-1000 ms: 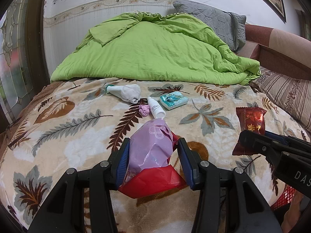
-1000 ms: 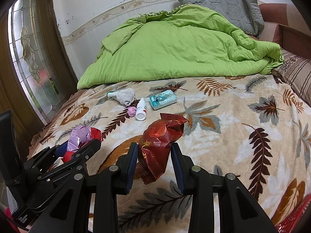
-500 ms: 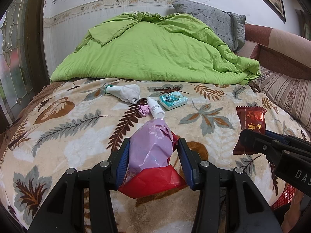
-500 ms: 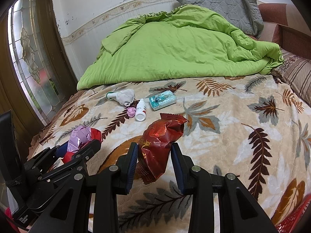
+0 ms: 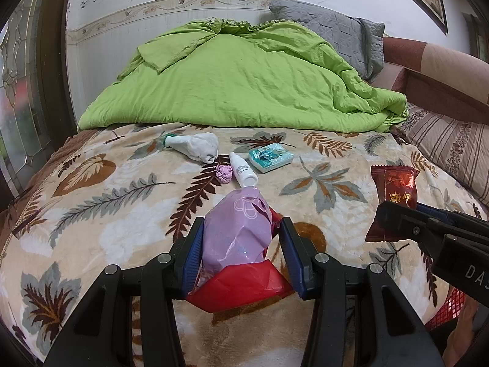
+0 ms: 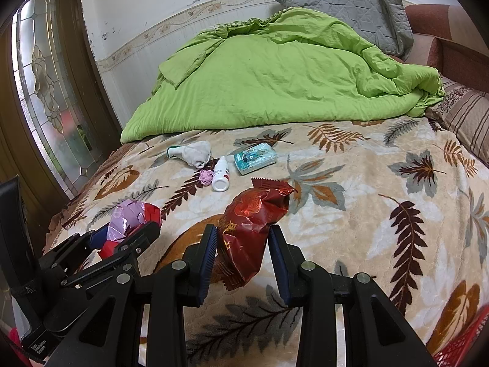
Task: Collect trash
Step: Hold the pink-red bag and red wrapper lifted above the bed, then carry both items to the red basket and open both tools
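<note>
My left gripper (image 5: 241, 232) is shut on a lilac and red plastic bag (image 5: 237, 232), held above the leaf-patterned blanket (image 5: 91, 214). My right gripper (image 6: 243, 238) is shut on a dark red snack wrapper (image 6: 253, 217); it also shows at the right of the left wrist view as the snack wrapper (image 5: 395, 189). Farther back on the bed lie a white bottle (image 5: 243, 171), a crumpled pink wad (image 5: 224, 173), a teal tissue pack (image 5: 270, 157) and a white knotted bag (image 5: 197, 146).
A green duvet (image 5: 244, 82) is heaped across the back of the bed, with a grey pillow (image 5: 336, 33) behind it. A striped pillow (image 5: 452, 146) lies at the right. A red mesh basket (image 6: 458, 348) shows at the bottom right. A glass-panelled door (image 6: 45, 91) stands at the left.
</note>
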`<state>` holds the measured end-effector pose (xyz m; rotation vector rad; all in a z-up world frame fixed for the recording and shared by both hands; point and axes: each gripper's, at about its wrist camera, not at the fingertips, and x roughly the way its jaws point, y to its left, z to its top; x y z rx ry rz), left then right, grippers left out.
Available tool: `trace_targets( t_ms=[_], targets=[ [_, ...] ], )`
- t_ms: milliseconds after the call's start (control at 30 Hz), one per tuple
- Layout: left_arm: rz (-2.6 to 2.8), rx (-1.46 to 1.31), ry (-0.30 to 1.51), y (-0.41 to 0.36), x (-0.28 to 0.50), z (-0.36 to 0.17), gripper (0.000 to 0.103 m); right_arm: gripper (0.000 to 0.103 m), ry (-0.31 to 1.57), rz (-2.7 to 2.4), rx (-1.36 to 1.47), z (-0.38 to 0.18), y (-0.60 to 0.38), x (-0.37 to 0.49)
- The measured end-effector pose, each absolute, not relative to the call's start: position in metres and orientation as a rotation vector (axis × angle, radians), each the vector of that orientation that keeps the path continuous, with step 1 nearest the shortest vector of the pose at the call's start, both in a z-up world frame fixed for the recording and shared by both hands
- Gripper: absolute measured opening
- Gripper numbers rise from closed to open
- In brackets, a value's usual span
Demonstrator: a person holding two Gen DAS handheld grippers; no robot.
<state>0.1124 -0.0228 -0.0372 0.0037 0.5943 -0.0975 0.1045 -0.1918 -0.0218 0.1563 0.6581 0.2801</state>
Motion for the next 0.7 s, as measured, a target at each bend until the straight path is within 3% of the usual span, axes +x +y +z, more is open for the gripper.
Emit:
trace_targets(
  t_ms=[700],
  targets=[
    [-0.145, 0.011, 0.593, -0.037, 0.109, -0.035, 0.047, 0.037, 0.631, 0.249, 0.227, -0.007, -0.218, 0.094]
  ],
)
